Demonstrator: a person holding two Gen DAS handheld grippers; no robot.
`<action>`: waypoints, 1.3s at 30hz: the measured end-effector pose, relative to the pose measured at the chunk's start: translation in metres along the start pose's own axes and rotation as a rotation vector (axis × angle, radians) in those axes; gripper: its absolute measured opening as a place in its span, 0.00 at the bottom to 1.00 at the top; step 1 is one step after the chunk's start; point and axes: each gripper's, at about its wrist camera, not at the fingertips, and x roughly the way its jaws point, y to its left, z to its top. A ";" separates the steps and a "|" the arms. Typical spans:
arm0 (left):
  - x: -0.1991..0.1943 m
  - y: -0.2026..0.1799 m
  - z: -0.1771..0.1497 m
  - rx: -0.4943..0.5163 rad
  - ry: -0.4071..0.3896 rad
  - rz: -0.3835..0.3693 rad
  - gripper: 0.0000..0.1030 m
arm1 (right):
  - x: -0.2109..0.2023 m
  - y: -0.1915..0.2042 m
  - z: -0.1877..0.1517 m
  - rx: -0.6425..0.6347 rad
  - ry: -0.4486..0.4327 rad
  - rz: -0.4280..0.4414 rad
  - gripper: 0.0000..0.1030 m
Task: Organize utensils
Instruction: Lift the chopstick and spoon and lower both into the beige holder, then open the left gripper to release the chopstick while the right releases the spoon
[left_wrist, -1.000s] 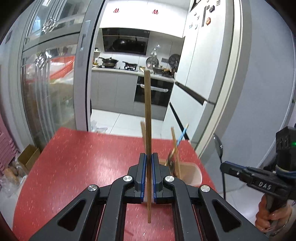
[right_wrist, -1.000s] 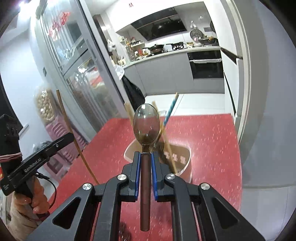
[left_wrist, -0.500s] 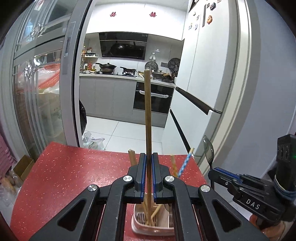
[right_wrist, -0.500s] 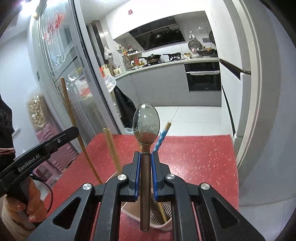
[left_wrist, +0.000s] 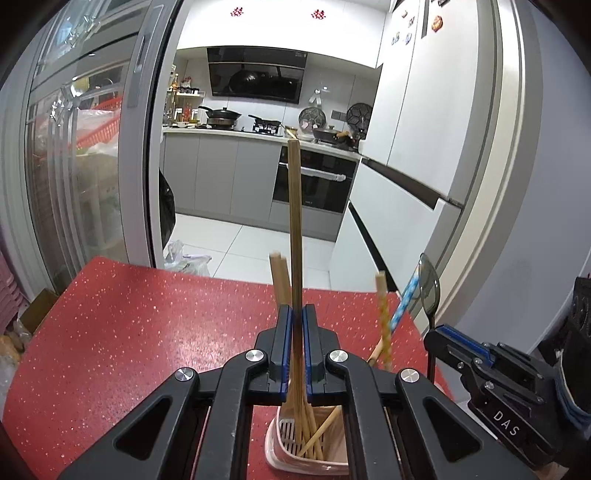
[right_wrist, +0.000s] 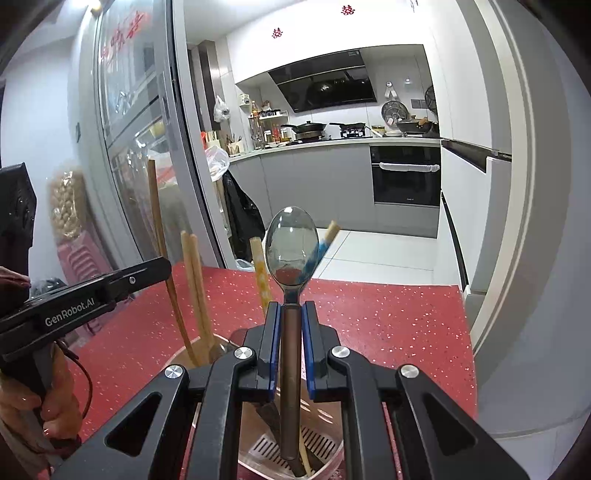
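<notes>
**Chopstick and spoon held over the holder, ready to be let go**

The step in hand is judged to be the placing of two utensils into the holder, a pale slotted cup that stands on the red worktop near its right-hand edge.

The left hand-held gripper is seen closed on a long chopstick, which is held upright. Its lower end is already inside the holder, close to the slotted floor, beside several chopsticks that lean there. Whether the tip touches the floor cannot be told.

The right hand-held gripper is seen closed on the handle of a spoon, bowl upward. The handle reaches down into the same holder, and its end lies low against the slotted bottom among dark-handled pieces. A blue patterned stick and a yellow patterned one stand in the holder just behind the spoon's bowl.

The two hand-held grippers are placed side by side above the holder, the left one over its left part and the right one over its right part.

For the next move, it is judged that a little more lowering may be needed, then the jaws are to be opened so that each utensil is left leaning inside. Care is called for on withdrawal, so that the standing sticks are not caught and the light holder is not tipped.
</notes>
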 end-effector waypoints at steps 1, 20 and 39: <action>0.002 -0.001 -0.003 0.004 0.008 0.000 0.30 | 0.001 0.000 -0.002 -0.001 0.001 -0.001 0.12; 0.022 -0.005 -0.045 0.044 0.110 0.055 0.31 | 0.017 -0.006 -0.037 0.002 0.081 -0.006 0.12; 0.006 -0.005 -0.046 0.044 0.128 0.104 0.31 | -0.002 -0.008 -0.030 0.077 0.126 0.023 0.39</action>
